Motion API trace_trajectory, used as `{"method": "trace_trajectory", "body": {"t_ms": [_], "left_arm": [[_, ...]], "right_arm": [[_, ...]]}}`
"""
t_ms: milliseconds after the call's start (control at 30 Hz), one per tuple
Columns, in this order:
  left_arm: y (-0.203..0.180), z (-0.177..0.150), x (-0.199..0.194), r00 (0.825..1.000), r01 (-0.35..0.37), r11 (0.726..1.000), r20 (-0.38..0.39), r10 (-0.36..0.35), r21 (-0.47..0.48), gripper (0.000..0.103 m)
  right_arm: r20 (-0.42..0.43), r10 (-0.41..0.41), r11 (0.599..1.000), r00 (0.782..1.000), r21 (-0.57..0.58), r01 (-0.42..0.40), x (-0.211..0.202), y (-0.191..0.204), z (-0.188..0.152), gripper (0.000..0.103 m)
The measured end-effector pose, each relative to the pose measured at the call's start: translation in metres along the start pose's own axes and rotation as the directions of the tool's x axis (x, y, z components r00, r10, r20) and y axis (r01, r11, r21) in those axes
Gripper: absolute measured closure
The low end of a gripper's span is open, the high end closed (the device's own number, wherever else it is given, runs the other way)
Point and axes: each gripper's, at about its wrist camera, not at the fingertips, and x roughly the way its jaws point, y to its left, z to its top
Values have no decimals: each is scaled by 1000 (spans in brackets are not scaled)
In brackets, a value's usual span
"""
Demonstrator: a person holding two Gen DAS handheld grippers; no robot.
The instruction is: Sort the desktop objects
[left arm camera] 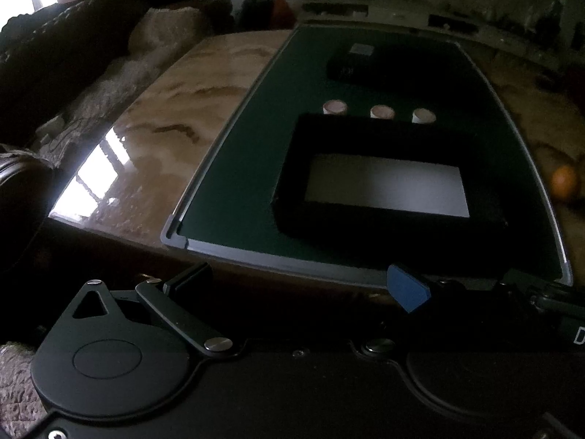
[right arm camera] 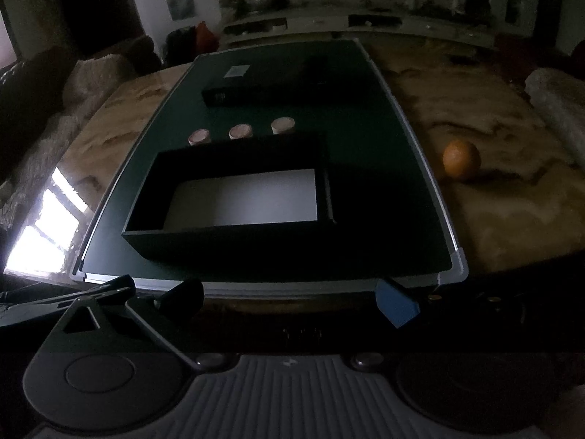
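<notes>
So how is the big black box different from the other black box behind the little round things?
The near black box is open on top, showing a white floor inside; the far black box is closed, with a small pale label on top. The near black box looks wider and deeper; the far black box looks flatter. Both are dark and sit on the green mat.

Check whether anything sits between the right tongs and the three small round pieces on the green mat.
Yes. The open black box stands on the green mat directly between the right tongs and the three round pieces, which line up just behind its far wall. The tongs are open and hold nothing.
</notes>
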Motion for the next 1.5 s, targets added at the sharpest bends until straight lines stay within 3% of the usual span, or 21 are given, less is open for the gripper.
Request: {"method": "trace_trajectory", "body": {"t_ms": [533, 1500], "left_arm": [[0, 8, 1, 997, -36, 999, -68, 37, 27, 0], [-10, 44, 43, 994, 1, 1000, -107, 1, 20, 0]], "right_arm": [[-65, 14, 1000, 998, -18, -15, 6, 3, 7, 0], [-116, -15, 1000, 993, -22, 13, 46, 1, 47, 0]]}}
